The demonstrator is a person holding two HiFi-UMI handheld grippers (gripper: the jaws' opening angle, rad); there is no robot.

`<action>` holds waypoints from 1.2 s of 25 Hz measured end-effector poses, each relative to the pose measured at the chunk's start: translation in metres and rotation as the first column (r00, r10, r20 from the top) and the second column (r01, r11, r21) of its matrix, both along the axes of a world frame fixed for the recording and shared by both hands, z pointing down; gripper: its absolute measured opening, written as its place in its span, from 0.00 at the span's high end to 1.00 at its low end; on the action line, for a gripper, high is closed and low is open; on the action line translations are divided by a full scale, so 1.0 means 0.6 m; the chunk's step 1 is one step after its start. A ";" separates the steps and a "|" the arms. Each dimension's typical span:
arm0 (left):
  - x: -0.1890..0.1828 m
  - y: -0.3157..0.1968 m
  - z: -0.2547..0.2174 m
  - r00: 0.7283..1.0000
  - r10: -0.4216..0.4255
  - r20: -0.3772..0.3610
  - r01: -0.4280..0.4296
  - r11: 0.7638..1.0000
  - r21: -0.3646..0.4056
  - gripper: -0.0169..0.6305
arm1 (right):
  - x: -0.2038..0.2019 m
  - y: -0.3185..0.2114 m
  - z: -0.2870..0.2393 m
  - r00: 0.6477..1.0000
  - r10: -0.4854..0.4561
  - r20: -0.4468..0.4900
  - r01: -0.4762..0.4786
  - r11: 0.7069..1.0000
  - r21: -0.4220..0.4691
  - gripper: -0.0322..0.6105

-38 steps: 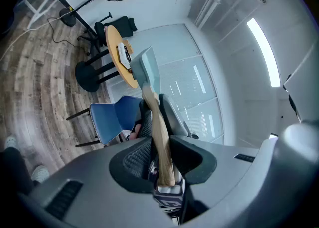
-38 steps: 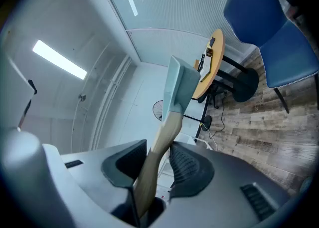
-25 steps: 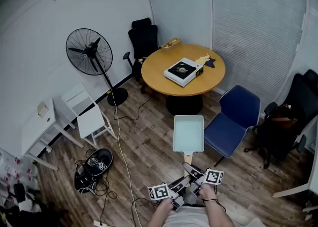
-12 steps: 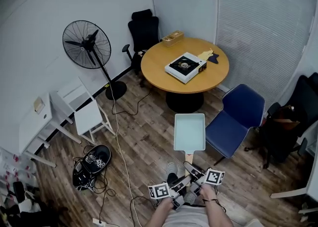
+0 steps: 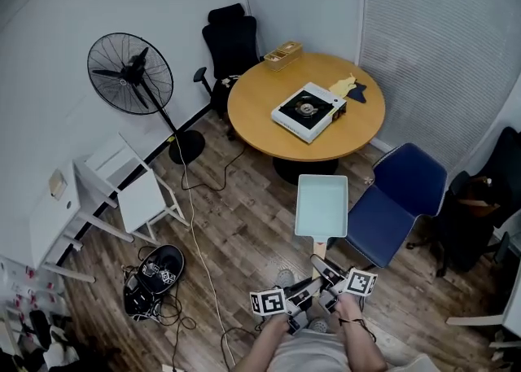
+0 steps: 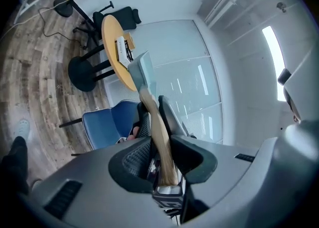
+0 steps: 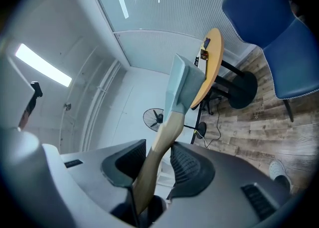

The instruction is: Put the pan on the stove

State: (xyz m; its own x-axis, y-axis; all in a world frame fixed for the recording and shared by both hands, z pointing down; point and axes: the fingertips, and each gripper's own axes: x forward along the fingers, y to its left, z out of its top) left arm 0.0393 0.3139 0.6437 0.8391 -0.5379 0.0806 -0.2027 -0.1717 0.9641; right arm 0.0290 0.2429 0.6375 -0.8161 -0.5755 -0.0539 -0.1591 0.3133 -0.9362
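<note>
A light teal rectangular pan point(image 5: 321, 203) with a wooden handle point(image 5: 320, 245) hangs level over the wooden floor, short of the round table point(image 5: 260, 110). Both grippers hold that handle: my left gripper point(image 5: 316, 287) and my right gripper point(image 5: 322, 268) cross at its end. In the left gripper view the handle point(image 6: 158, 132) runs between the jaws of the left gripper point(image 6: 152, 110), which are opening slightly. The right gripper point(image 7: 157, 147) has its pads against the handle point(image 7: 164, 132). The white and black portable stove point(image 5: 308, 111) sits on the table, nothing on its burner.
A blue chair point(image 5: 399, 199) stands right of the pan, close to the table. A standing fan point(image 5: 130, 73), a black office chair point(image 5: 230, 41) and white side tables point(image 5: 134, 187) are at the left. A wooden box point(image 5: 282, 54) and cloths point(image 5: 350, 89) lie on the table. A cable point(image 5: 199, 232) runs across the floor.
The pan and both grippers have come forward toward the table; the table and stove now look nearer. Both grippers still hold the handle.
</note>
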 end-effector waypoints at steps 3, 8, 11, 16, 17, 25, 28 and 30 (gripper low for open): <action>-0.015 -0.067 -0.007 1.000 0.024 0.009 -0.024 1.000 0.004 0.76 | -0.012 -0.067 -0.008 0.999 0.027 0.019 -0.027 1.000 -0.010 0.71; -0.038 -0.169 -0.022 0.998 0.056 0.010 -0.056 0.998 0.008 0.76 | -0.030 -0.171 -0.027 0.998 0.066 0.019 -0.066 0.998 0.009 0.71; -0.055 -0.222 -0.030 0.998 0.069 0.005 -0.069 0.998 0.012 0.76 | -0.043 -0.223 -0.033 0.996 0.085 0.010 -0.085 0.996 0.012 0.71; -0.082 -0.305 -0.040 0.996 0.091 -0.008 -0.091 0.996 0.019 0.76 | -0.068 -0.306 -0.042 0.994 0.112 0.000 -0.112 0.994 0.017 0.70; -0.087 -0.318 -0.042 0.995 0.095 -0.010 -0.095 0.995 0.023 0.76 | -0.073 -0.319 -0.044 0.993 0.117 0.003 -0.117 0.993 0.018 0.70; -0.126 -0.400 -0.044 0.992 0.124 -0.011 -0.123 0.992 0.032 0.76 | -0.106 -0.401 -0.045 0.989 0.147 -0.003 -0.147 0.989 0.034 0.70; -0.129 -0.414 -0.047 0.992 0.127 -0.022 -0.126 0.992 0.031 0.76 | -0.111 -0.414 -0.047 0.988 0.156 -0.002 -0.156 0.988 0.022 0.70; -0.127 -0.420 -0.047 0.991 0.131 -0.031 -0.130 0.991 0.029 0.76 | -0.111 -0.421 -0.052 0.988 0.155 -0.003 -0.155 0.987 0.032 0.70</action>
State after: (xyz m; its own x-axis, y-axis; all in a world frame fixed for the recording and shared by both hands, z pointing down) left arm -0.0369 0.0617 0.6158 0.9042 -0.4253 0.0387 -0.1451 -0.2208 0.9645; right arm -0.0376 -0.0099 0.6064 -0.7173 -0.6933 -0.0702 -0.2130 0.3140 -0.9252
